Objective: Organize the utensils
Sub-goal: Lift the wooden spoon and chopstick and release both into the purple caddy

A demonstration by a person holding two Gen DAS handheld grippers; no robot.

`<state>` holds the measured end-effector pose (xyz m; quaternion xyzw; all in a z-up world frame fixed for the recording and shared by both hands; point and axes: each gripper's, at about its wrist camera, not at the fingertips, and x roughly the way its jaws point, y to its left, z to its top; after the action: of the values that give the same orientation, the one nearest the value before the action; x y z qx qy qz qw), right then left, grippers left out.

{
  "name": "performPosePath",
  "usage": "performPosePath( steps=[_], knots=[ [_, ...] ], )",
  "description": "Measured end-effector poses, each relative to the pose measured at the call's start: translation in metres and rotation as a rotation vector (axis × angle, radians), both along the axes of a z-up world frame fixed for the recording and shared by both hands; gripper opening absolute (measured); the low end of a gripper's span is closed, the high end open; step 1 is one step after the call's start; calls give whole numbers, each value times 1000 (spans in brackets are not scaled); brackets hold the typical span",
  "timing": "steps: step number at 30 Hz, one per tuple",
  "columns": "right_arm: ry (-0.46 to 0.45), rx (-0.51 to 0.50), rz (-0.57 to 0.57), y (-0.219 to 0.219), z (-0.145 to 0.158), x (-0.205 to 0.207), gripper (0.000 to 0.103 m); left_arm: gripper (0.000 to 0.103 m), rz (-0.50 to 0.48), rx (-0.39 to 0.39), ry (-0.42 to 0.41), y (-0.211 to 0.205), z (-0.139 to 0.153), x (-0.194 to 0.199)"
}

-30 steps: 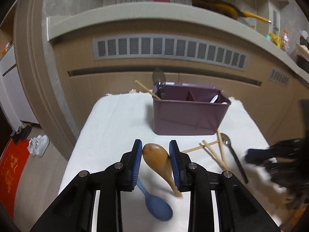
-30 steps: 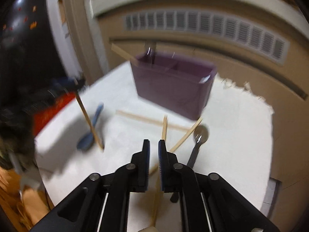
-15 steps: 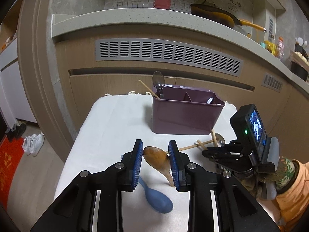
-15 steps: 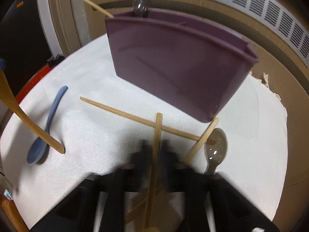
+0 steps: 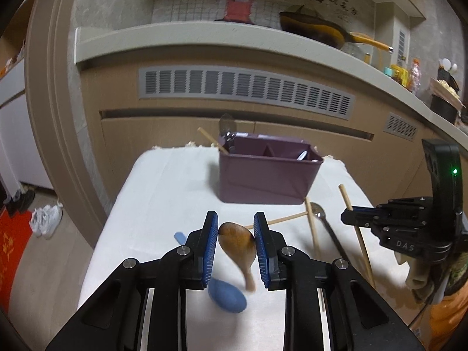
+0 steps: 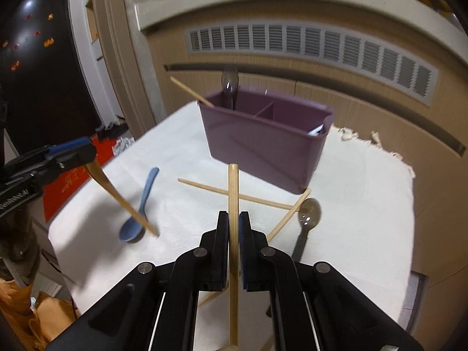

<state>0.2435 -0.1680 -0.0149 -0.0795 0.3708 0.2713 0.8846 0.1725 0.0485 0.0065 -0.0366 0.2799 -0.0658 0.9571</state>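
Note:
My left gripper (image 5: 236,244) is shut on a brown wooden spoon (image 5: 237,242), bowl up, handle hanging down above the white cloth. My right gripper (image 6: 233,229) is shut on a wooden chopstick (image 6: 233,193) held off the table; it also shows at the right of the left wrist view (image 5: 355,231). The purple divided caddy (image 5: 266,172) stands at the back of the table with a chopstick and a spoon in its left compartment. A blue spoon (image 6: 140,207), two chopsticks (image 6: 234,194) and a dark spoon (image 6: 305,225) lie on the cloth.
The table is covered by a white cloth (image 5: 163,193) with frayed far edge. A wooden cabinet with a vent grille (image 5: 245,87) stands close behind it. The floor, shoes (image 5: 44,216) and a red mat lie to the left. A pan (image 5: 318,30) sits on the counter.
My right gripper has closed on a chopstick and lifted it off the cloth. My left gripper still holds the wooden spoon, raised slightly.

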Motion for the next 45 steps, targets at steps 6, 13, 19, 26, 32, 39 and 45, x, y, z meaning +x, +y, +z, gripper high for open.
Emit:
performPosePath(
  steps=[6,13,19,26,32,39,45],
  knots=[
    [-33,15,-13,-9,14,-14,7,26,-11,18,-18,-10,11,-8],
    [-84,38,-14,-12,36,-25,7,26,-27,28,-50,-16,28,-16],
    [-239,89,-36,-12,103,-24,7,26,-74,68,-184,-28,92,-15],
    [-533,105,-98,-1,226,-2,7,26,-50,116,-397,-36,194,24],
    [-546,84,-133,7,238,44,7,26,-45,51,-418,-30,210,95],
    [-383,74,-141,12,161,99,7,26,-62,-5,-253,-30,134,176],
    [-279,45,-121,20,108,127,7,26,-71,-14,-72,-37,58,218]
  ],
)
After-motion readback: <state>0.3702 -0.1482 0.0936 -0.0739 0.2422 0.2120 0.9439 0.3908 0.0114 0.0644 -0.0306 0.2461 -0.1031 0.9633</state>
